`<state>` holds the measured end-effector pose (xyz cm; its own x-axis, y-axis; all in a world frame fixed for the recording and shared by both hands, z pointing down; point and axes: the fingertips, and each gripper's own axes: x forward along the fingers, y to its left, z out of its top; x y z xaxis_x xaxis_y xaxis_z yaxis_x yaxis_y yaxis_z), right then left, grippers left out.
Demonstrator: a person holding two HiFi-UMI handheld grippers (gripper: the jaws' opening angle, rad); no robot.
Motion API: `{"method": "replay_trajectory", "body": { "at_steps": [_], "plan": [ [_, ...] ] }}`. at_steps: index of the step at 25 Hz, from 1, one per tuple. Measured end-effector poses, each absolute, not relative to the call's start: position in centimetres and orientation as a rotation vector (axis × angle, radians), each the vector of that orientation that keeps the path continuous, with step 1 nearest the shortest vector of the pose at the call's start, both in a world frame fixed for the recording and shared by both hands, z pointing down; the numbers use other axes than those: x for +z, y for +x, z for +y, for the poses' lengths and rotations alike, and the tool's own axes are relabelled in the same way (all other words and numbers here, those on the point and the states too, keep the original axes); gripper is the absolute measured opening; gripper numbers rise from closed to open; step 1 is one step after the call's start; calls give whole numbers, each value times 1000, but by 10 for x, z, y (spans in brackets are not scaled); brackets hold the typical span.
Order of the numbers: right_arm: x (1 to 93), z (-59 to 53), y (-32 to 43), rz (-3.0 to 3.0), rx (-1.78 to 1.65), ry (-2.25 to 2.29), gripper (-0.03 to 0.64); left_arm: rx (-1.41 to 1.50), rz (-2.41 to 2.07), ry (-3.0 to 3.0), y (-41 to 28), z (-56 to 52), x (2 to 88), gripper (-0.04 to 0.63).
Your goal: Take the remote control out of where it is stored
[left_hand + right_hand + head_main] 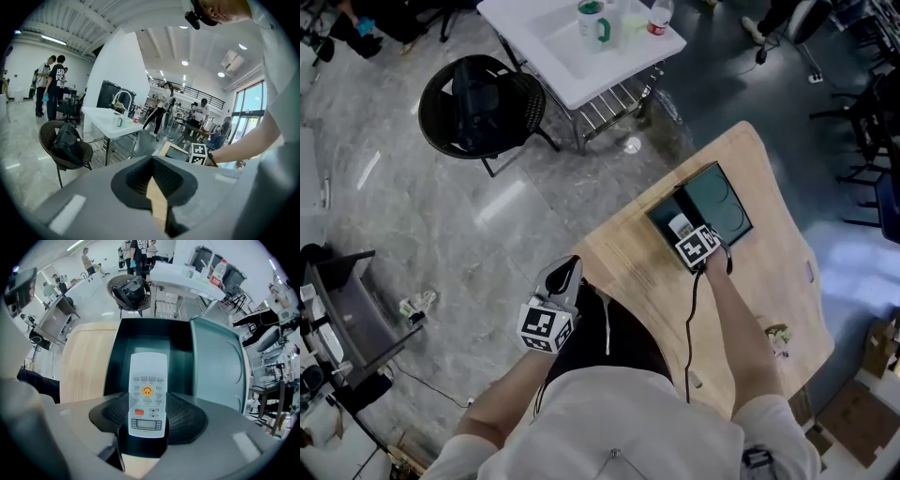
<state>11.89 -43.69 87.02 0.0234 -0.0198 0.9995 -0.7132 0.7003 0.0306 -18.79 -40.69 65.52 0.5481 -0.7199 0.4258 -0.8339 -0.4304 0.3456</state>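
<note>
Right claw (146, 430) grips the remote (147, 390) at its box (180, 336), by the counter's (769, 291) far edge, to lift it out; left claw (157, 199) hangs clenched, empty, unneeded.

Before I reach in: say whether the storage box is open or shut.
Open: the lid lies flipped to the right of the box, exposing the remote control between the right tongs.

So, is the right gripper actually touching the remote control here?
Touching. The right gripper view shows the right gripper closed on the remote control, its fingers pressed against both of its long sides.
</note>
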Motion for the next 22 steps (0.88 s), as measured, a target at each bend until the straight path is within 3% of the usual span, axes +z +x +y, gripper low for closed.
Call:
{"method": "replay_trajectory", "body": {
  "at_steps": [8,22],
  "plan": [
    [758,-445,110,-1714,600,928,270,293,-1225,2390,-167,-418,612,0],
    [451,-423,84,-2377,440,1592,270,93,-1130,2759,-83,-431,436,0]
  ]
}}
